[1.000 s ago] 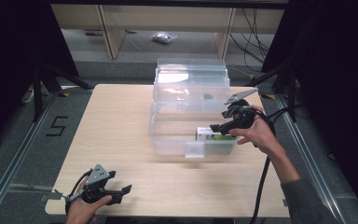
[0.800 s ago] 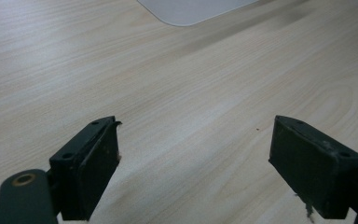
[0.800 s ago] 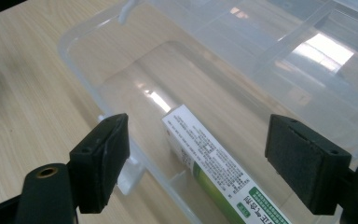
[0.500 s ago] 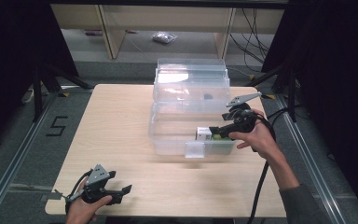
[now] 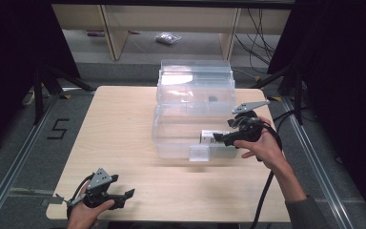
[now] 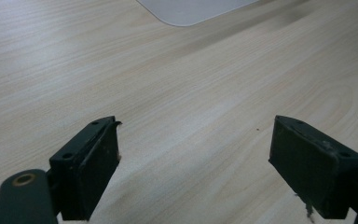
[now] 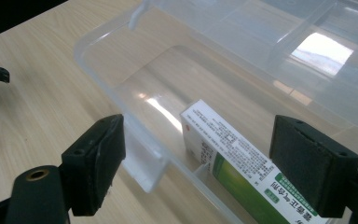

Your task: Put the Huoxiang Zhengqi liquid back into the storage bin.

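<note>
Right gripper (image 5: 218, 138) jaws just opened wider since a second ago, pads off the medicine box (image 7: 233, 170), which lies below and between them inside the clear bin (image 5: 171, 143). Left gripper (image 5: 129, 194) unmoved, wide open, empty, over desk (image 5: 124, 119).

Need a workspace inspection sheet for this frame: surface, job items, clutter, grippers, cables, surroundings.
Surface: light wooden table, bare grain around the work.
Job's things: clear plastic storage box with its lid open, standing mid-table; white and green printed carton lying inside it at the near wall.
Clutter: nothing seen on the table.
Grippers: right gripper open, jaws just been opening, pads either side of the carton and off it; left gripper open over bare wood at the near left corner.
Cables: black cable trailing from the right gripper off the near edge.
Surroundings: wooden shelf unit behind, small bag on the floor, floor mark 5.
</note>
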Demonstrator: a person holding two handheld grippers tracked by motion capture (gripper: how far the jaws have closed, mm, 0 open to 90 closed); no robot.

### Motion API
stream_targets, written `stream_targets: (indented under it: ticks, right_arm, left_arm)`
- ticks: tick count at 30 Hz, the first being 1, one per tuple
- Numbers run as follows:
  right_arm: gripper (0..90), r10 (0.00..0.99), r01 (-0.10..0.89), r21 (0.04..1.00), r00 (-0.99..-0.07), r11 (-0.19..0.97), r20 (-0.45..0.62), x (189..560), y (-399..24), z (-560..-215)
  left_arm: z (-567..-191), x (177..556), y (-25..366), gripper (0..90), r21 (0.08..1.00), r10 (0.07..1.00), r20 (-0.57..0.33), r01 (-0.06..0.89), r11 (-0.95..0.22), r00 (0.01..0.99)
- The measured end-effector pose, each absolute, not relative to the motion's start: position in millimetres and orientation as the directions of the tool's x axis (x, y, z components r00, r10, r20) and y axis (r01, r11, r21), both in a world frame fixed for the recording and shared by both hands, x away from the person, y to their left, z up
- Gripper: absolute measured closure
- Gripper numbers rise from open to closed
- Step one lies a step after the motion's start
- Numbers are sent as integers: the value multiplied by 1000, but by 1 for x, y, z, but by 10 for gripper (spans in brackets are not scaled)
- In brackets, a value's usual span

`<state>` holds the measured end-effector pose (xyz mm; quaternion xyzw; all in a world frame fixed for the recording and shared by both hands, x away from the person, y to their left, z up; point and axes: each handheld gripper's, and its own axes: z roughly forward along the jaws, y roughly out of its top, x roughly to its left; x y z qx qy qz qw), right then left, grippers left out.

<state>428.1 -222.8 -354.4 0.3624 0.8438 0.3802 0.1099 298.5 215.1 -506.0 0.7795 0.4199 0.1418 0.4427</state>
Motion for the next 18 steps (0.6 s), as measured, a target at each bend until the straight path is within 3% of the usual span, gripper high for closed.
stream_targets:
  ticks: [12,15,18]
  right_arm:
    - [192,700,489,753,-712,439,54,416,-218,-360]
    - [202,698,512,745,-711,428,87,413,-217,-361]
    - [202,707,495,746,-705,445,46,410,-217,-361]
  left_arm:
    - [-506,298,215,151,805,781,-149,533,-260,606]
    - [-506,298,214,151,814,780,-153,525,-248,606]
    - [-506,298,215,151,812,781,-152,527,-252,606]
